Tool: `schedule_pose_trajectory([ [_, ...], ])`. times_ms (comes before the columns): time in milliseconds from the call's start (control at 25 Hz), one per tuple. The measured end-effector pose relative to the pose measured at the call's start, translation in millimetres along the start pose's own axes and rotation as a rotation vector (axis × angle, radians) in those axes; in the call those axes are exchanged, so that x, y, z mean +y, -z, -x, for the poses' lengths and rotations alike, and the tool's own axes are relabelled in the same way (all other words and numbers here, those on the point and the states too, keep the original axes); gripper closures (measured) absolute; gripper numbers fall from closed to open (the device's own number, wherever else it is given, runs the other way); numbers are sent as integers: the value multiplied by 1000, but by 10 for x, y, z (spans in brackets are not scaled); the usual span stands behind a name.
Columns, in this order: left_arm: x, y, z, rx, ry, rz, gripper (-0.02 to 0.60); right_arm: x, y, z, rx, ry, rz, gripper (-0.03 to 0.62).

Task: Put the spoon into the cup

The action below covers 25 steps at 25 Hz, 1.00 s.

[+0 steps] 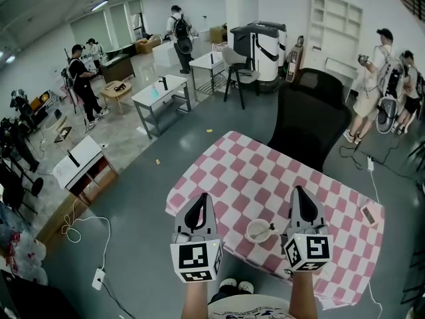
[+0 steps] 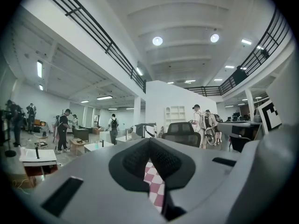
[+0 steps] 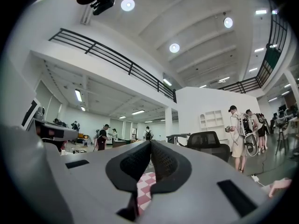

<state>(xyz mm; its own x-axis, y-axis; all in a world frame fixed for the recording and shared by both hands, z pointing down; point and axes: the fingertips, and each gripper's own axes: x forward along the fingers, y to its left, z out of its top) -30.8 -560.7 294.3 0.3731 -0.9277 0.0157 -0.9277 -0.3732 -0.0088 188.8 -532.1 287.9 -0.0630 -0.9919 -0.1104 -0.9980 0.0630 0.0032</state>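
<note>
The left claw (image 1: 199, 203) is clenched with nothing between its jaws; the right claw (image 1: 300, 197) is likewise clenched and empty. Both point level towards the far side, above the checked counter (image 1: 232, 171). The white cup (image 1: 251, 237) stands on the counter's near part, between the claws and nearer the right one. The spoon (image 1: 264, 230) rests inside it, its handle leaning right. Judgement: placement appears complete.

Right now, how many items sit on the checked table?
3. A white cup between the left gripper and right gripper; the spoon inside it; a small flat object at the right edge of the table. The grippers may hide more.
</note>
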Motion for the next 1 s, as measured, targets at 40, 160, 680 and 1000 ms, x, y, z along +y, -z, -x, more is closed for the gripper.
schedule_pose_trajectory([
  [40,-8,-1,-2,0,1,-1,568,0,-2,2,0,-1,1,580],
  [160,-26,-8,2,-1,3,-3,568,3,-5,7,2,-5,5,580],
  [680,3,-12,-17,1,-1,-7,568,12,12,-38,5,-6,2,580],
  [1000,-13,21,-46,6,6,-9,568,21,44,-49,14,-13,10,580],
])
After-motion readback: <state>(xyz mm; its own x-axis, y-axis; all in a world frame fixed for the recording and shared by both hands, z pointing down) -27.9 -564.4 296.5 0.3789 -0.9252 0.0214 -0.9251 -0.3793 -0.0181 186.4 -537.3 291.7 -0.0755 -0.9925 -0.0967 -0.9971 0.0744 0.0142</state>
